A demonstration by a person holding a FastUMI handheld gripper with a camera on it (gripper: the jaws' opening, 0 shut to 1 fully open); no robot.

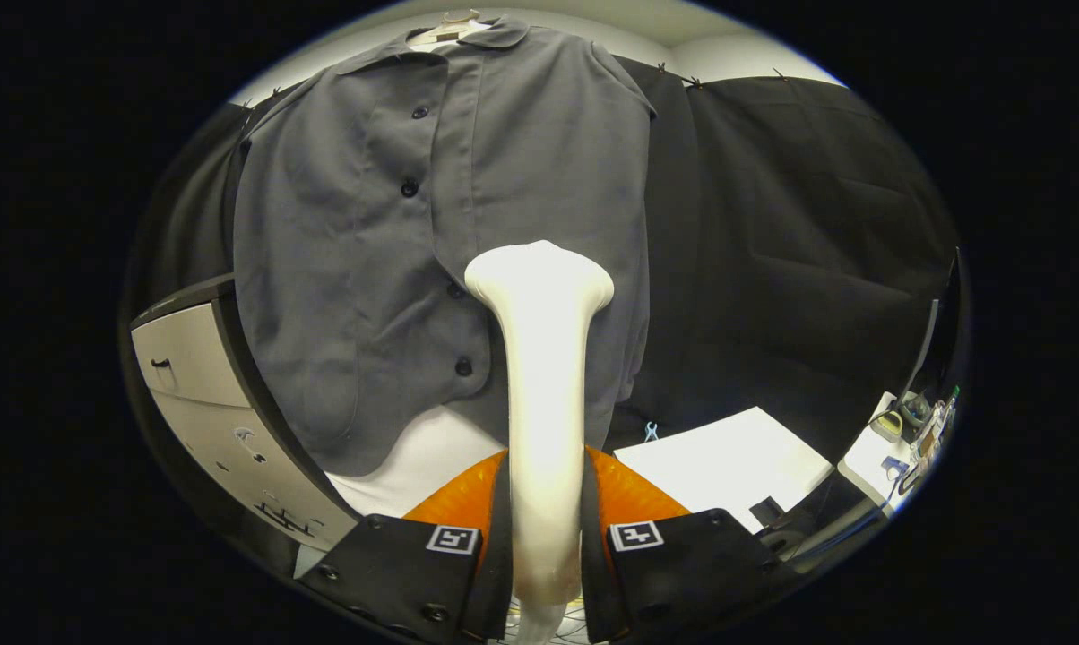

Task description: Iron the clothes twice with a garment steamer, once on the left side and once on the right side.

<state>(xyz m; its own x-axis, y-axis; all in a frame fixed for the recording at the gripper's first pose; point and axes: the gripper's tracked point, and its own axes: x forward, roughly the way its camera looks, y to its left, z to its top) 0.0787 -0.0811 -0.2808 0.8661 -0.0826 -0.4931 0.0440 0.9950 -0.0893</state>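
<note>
Clearly gripper [546, 537] clamps the garment steamer [542, 358], its head at the grey shirt's [396, 224] lower placket; lingering risks dampening, snagging buttons.

bright overhead light, steamer [544, 358] overexposed, strong fisheye bending at edges

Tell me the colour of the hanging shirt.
Plain dark grey shirt with dark buttons, seen in the gripper view.

hand-held gripper [546, 537], 2 square tag markers, dark screws on housing
</note>
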